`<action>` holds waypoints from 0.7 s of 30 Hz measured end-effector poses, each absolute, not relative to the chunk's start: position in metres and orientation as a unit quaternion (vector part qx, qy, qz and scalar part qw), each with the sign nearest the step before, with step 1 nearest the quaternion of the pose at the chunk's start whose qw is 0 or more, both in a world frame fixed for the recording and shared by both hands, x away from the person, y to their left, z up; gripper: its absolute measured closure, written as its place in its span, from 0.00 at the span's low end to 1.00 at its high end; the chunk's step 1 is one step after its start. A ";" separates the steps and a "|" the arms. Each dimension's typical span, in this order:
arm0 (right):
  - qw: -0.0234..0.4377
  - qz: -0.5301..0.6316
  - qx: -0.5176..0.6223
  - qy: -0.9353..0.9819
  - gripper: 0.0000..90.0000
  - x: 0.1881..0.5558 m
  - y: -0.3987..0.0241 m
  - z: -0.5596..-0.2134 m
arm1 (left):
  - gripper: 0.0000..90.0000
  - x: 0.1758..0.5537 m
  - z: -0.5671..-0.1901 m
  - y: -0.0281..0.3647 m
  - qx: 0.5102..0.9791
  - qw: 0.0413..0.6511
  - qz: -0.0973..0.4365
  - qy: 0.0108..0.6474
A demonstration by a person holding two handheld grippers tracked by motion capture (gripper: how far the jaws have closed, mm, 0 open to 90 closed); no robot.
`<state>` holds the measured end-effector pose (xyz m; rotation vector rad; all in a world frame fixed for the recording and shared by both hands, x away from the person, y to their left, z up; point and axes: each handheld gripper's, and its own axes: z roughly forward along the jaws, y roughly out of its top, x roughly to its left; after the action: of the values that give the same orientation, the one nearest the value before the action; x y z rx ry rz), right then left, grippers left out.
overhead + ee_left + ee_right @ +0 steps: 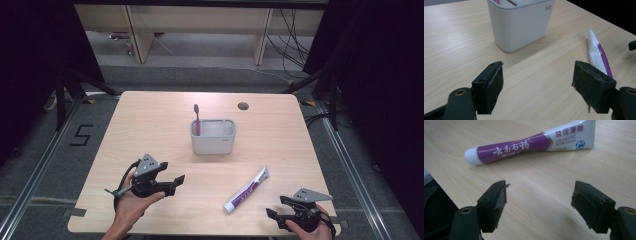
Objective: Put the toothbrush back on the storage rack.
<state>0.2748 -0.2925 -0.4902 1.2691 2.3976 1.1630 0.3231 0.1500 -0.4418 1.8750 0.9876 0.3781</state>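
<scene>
Toothpaste tube (531, 143) is what the work turns on: it lies flat on the wooden table (150, 125), white cap toward the person's edge and crimped end slanting away toward the holder, just ahead of the right gripper (277, 206). That gripper sits low near the table's near right corner with its jaws spread wide and nothing between them; in the right gripper view the purple-and-white tube rests crosswise a little beyond the pads (495, 205), not touched. The left gripper (176, 183) hangs over the near left part of the table, jaws likewise spread and empty, aimed toward the white toothbrush holder (212, 136) in the middle. A pink toothbrush (197, 120) stands upright in the holder's left compartment; the right one looks free, though its floor is hidden from here.

My guess is that the tube is meant to join the brush, and the reach for it is the step in hand. To do that well, I would bring the right gripper forward so the pads straddle the tube across its width, around the firmer purple part near the cap rather than the flat crimp, which could fold or slide out. Closing gently matters, since a soft tube deforms. The left gripper could steady the holder's wall if it threatens to tip.
</scene>
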 end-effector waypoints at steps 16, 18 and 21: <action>0.112 0.404 0.432 0.799 0.32 0.274 -0.291 -0.487 | 0.25 0.291 -0.464 0.157 0.788 0.459 0.156 0.380; 0.111 0.407 0.431 0.798 0.33 0.274 -0.291 -0.486 | 0.25 0.287 -0.467 0.159 0.787 0.459 0.155 0.382; 0.105 0.407 0.434 0.797 0.33 0.273 -0.290 -0.485 | 0.25 0.281 -0.471 0.162 0.786 0.459 0.156 0.383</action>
<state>0.2729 -0.2904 -0.4855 1.2801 2.3491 1.1989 0.2812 0.1619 -0.4708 1.9349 0.9439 0.3848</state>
